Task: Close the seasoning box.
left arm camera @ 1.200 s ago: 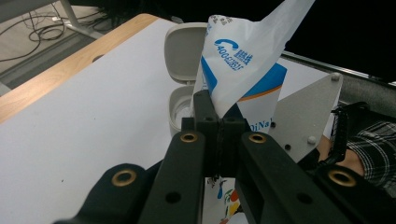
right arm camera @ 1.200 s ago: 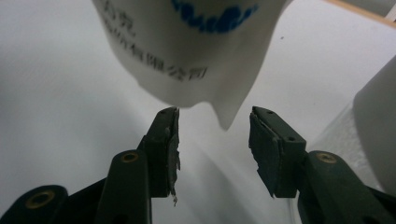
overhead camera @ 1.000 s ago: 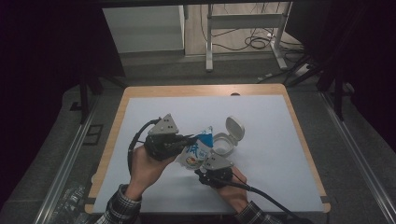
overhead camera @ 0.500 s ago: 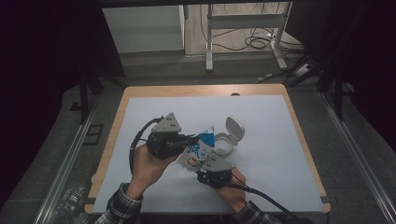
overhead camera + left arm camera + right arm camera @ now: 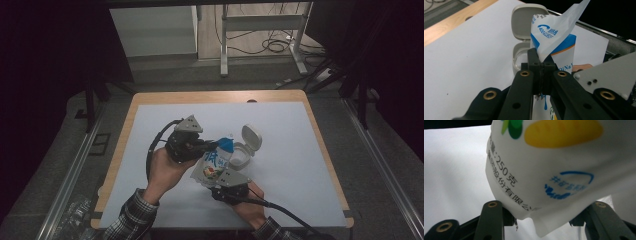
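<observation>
The white and blue printed pouch [image 5: 214, 165] is held tilted above the desk [image 5: 300, 165], near its middle. The left claw [image 5: 541, 65] pinches the pouch's torn top corner tight. The right claw [image 5: 544, 217], at 6 o'clock, grips its bottom. An open flip-lid container [image 5: 245, 147] stands just beside at 2 o'clock.

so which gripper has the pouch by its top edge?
The left gripper: its jaws are shut on the thin top flap of the pouch. The right gripper holds the fat bottom end instead.
</observation>
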`<state>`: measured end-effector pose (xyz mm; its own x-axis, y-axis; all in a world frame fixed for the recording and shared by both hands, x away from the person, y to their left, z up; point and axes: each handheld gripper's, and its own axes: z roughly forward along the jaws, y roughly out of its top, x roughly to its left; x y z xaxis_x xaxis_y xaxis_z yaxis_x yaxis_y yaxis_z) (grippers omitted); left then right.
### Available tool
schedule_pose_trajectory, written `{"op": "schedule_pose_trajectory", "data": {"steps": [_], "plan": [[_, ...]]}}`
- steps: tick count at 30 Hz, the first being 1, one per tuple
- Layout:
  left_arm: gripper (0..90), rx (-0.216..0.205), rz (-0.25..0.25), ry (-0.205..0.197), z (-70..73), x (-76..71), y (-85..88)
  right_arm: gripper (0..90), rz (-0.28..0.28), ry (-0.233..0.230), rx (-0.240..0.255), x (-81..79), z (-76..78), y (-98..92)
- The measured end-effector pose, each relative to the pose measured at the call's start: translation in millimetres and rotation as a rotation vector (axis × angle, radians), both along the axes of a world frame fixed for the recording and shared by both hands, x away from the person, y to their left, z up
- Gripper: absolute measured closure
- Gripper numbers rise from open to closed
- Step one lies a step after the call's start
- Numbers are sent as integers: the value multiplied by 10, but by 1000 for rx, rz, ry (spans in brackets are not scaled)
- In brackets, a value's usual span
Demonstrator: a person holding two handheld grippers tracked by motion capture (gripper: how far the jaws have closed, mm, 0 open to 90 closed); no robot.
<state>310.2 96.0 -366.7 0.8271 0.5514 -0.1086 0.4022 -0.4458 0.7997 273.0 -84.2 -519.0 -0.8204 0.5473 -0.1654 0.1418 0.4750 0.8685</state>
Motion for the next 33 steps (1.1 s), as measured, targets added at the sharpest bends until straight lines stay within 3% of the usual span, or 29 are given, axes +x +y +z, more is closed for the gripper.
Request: {"op": "schedule_pose_trajectory", "data": {"steps": [10,20,33], "plan": [[900,16,-5,37,-24,106,-110,462,39,12,-2,9,0,-9],[900,36,0,42,-57,203,-212,469,104,114,77,52,10,-72],[900,90,-23,9,-184,288,-299,476,139,250,118,78,-22,-167]]}}
